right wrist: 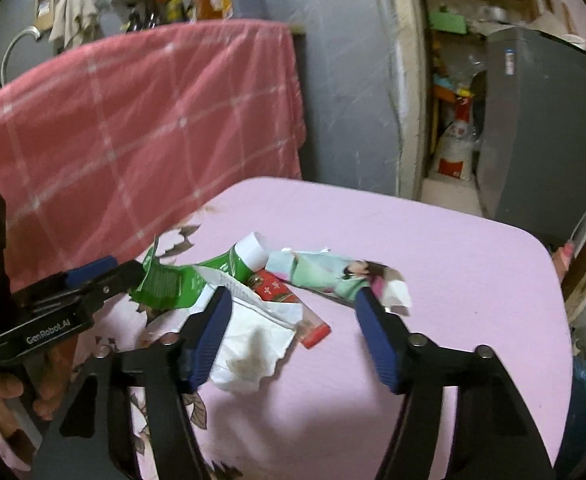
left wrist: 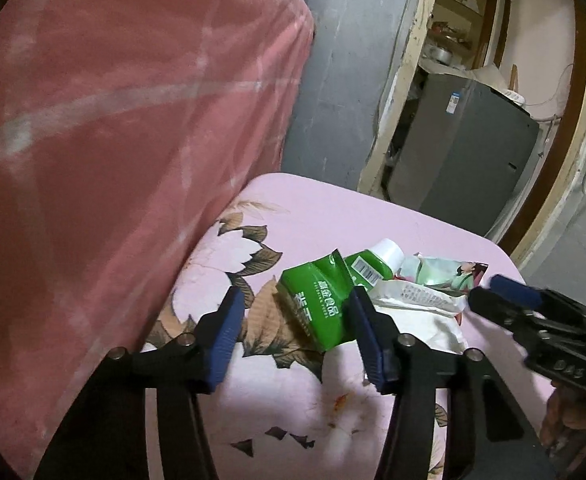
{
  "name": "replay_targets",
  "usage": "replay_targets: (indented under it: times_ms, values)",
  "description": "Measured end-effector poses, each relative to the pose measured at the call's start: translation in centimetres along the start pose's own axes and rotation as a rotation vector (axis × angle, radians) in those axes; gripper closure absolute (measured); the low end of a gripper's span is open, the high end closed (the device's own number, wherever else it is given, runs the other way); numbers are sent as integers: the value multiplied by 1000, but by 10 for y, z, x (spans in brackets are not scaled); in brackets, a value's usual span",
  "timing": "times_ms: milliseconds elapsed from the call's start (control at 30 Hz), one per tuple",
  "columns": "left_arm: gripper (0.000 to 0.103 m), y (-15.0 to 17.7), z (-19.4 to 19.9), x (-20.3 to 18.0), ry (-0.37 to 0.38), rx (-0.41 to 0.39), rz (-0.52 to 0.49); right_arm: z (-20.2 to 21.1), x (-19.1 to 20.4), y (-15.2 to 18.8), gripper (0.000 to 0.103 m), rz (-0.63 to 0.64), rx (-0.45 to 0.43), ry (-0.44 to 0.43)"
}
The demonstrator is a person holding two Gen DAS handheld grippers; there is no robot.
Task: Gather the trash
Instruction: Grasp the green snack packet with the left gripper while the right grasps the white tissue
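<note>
left gripper (left wrist: 297, 330): jaws part open, nothing pinched; the green pack sits between the pads, its right edge near or against the right pad, contact unclear.
right gripper (right wrist: 291, 326): jaws part open, empty; the white wrapper lies by the left pad, the tail of the picture wrapper at the tip of the right pad.
trash pile: all on the pink table (right wrist: 453, 248), bunched just ahead of both jaw sets, pieces overlapping.
green pack (left wrist: 319, 304): crumpled foil or film, light, springy, likely slick; take it across the flattened body, not the torn top flap.
bottle (left wrist: 373, 264): small, green with a white cap, lying on its side past the left jaws' right pad; stiff, probably rolls; grip across the body, not the cap.
white wrapper (right wrist: 253, 344): soft, crinkled, stained, very light; pinch a raised fold, a flat edge would slip.
red tube (right wrist: 289, 304): half under the white wrapper, between the right jaws; looks firm and small; short axis grip once uncovered.
picture wrapper (right wrist: 333, 276): long thin glossy film, floppy; grab mid-length so the ends do not droop.
risk: closing on one piece may drag its neighbours.
weight: all looks light; whether the bottle is empty cannot be told.
</note>
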State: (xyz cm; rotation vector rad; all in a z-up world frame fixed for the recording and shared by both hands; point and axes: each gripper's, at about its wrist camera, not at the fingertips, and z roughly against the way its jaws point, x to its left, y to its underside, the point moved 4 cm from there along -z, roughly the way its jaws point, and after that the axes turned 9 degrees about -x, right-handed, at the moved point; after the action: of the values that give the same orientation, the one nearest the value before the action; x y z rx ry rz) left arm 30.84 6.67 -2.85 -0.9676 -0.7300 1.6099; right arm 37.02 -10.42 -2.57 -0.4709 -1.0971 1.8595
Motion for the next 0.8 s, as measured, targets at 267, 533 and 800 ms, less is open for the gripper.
replay_targets:
  times_ms: [267,533,800]
  values:
    - [71,0,-2,-8,19,17,-32,-23,9,7,63,38,78,-20]
    - [71,1,-3,-7,47,32,-20,-27,11,15,84,63,103,-33]
    - [68,0,-7,-9,86,80,-2,-9,14,20,98,87,73,-19]
